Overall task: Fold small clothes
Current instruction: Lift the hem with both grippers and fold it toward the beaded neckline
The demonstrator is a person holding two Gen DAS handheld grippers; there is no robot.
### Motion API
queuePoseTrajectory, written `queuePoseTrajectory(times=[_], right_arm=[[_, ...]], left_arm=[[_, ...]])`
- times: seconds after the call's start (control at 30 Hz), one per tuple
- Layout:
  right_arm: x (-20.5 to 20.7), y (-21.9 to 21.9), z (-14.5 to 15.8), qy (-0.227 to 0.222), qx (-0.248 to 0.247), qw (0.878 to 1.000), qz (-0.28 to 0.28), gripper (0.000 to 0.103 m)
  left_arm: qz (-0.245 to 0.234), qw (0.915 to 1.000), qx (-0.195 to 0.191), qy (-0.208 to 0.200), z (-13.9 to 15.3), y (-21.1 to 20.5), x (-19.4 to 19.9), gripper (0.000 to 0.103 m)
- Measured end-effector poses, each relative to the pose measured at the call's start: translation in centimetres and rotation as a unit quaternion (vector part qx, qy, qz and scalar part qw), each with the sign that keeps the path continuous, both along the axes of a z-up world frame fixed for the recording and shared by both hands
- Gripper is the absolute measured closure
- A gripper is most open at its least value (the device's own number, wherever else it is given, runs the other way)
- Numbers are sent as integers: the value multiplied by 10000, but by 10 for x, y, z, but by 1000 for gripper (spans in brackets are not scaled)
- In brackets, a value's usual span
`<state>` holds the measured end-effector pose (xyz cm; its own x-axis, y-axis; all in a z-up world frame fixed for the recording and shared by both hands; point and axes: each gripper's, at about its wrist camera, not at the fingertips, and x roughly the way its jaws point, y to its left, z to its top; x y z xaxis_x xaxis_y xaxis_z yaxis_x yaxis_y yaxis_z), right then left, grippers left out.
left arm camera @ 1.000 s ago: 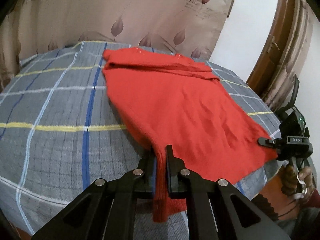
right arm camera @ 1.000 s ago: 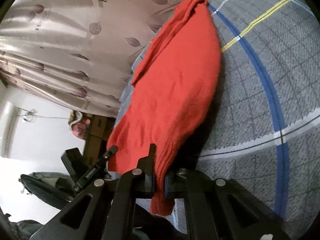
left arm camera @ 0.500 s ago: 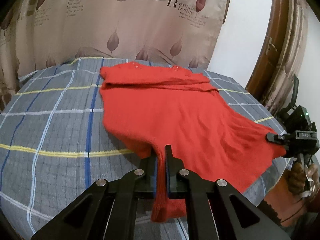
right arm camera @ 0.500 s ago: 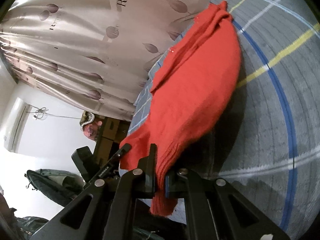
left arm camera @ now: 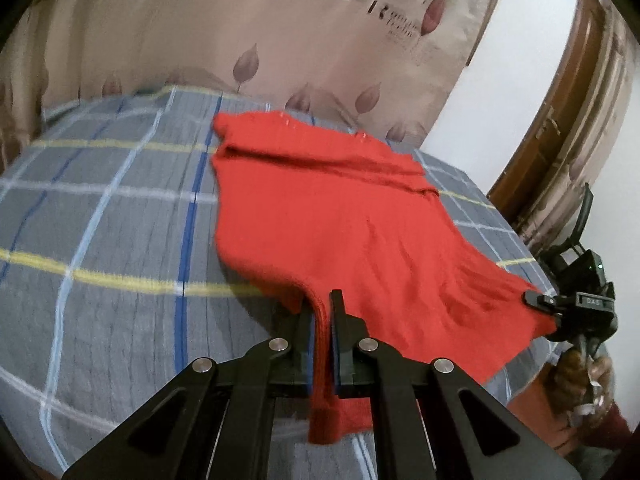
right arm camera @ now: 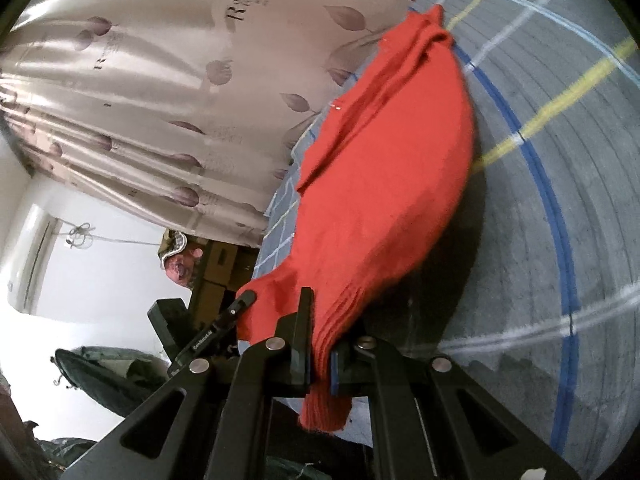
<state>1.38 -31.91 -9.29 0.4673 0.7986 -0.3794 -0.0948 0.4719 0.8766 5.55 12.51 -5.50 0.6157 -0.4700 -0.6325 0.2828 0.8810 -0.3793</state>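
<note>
Two hand-held grippers, left hand-held gripper [left arm camera: 320,312] and right hand-held gripper [right arm camera: 320,320], pinch one red garment [left arm camera: 320,208].

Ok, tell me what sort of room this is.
Most likely a bedroom in a home. The red knit garment lies on a grey plaid bedsheet, a leaf-print curtain hangs behind it, and a wooden door stands to the side.

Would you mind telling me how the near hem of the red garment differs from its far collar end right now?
The near hem of the red garment is lifted and pinched, while the far collar end lies flat on the checked bedsheet. The hem is stretched between the left gripper and the right gripper, showing pull wrinkles; the collar end shows a folded band instead. Both are the same red knit.
</note>
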Motion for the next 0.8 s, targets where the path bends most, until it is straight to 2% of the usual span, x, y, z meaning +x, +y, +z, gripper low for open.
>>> queuePoseTrajectory(times=[0.1, 0.23, 0.3, 0.33, 0.37, 0.4, 0.47, 0.63, 0.73, 0.77, 0.8], right_arm=[[-3, 0, -11, 127, -31, 9999, -14, 96], [-3, -1, -23, 288, -130, 9995, 27, 93], [-2, -3, -28, 348, -140, 9993, 36, 92], [-2, -4, -30, 374, -171, 9992, 34, 90], [-2, -5, -32, 412, -213, 9989, 36, 83], [-1, -5, -33, 442, -203, 9988, 46, 77], [0, -6, -33, 378, -82, 9992, 105, 74], [9, 7, -28, 254, -229, 9989, 317, 65], [11, 20, -26, 127, -395, 9981, 446, 65], [11, 25, -25, 58, -473, 9976, 492, 66], [11, 28, -25, 33, -509, 9971, 557, 73]], left_arm=[[-34, 9997, -23, 236, -14, 5, -3, 97], [-114, 9960, -482, 750, -32, 20, 4, 92], [-137, 9939, -615, 906, -40, 26, 6, 79], [-139, 9932, -672, 941, -42, 27, 6, 69], [-168, 9920, -754, 994, -45, 29, 7, 60], [-235, 9905, -877, 1029, -47, 29, 8, 57], [-360, 9880, -1094, 1025, -48, 30, 8, 45], [-666, 9860, -1220, 923, -45, 22, 11, 21], [-691, 9878, -1153, 792, -45, 17, 11, 21], [-695, 9889, -1082, 749, -45, 15, 10, 26], [-684, 9902, -980, 720, -45, 12, 10, 34]])
